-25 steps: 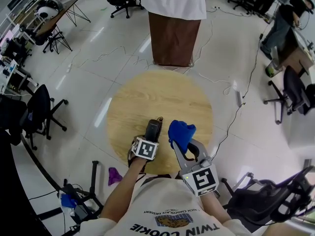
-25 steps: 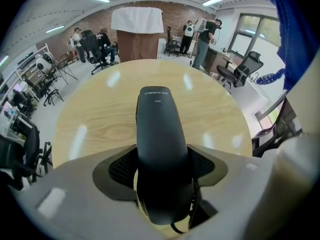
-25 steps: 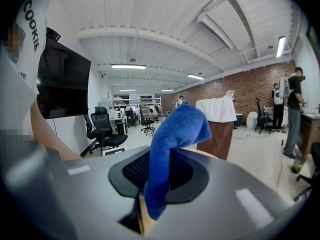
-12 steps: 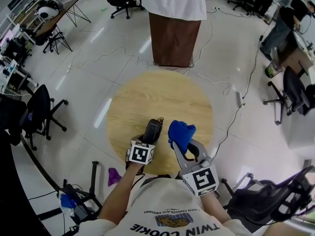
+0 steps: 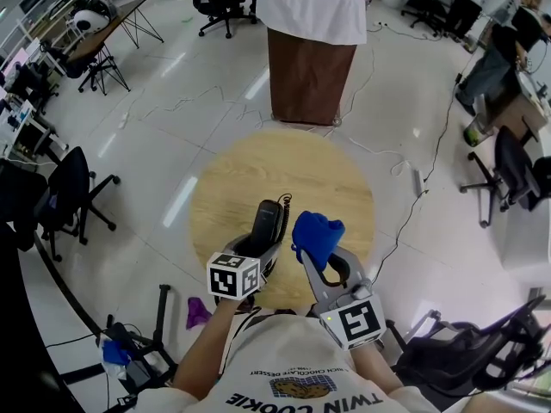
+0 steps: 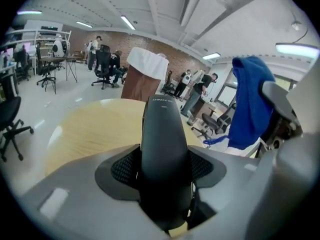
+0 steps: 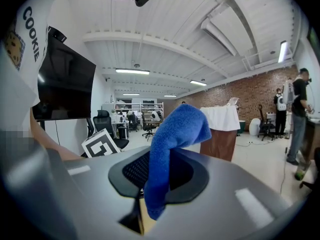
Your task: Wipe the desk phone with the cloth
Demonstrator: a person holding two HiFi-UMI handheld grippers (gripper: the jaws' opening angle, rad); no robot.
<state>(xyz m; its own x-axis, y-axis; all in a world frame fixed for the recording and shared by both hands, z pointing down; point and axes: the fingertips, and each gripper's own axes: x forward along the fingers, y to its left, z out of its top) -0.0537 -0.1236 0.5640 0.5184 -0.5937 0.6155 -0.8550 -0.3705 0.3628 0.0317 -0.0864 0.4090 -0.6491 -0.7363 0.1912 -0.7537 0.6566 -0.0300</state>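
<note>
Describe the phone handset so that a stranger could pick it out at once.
Find the round light-wood table on the glossy white floor. Over its near edge the left gripper, whose jaws have just been closing, clamps a long black plastic phone handset. Unlike the soft blue cloth in the right gripper beside it, it is hard, dark and tapered.

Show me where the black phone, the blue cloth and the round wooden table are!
black phone (image 6: 162,134), left gripper view, the middle of its smooth back.
blue cloth (image 7: 172,134), right gripper view, its upper fold.
round wooden table (image 5: 284,166), head view, a bare part of its top.
</note>
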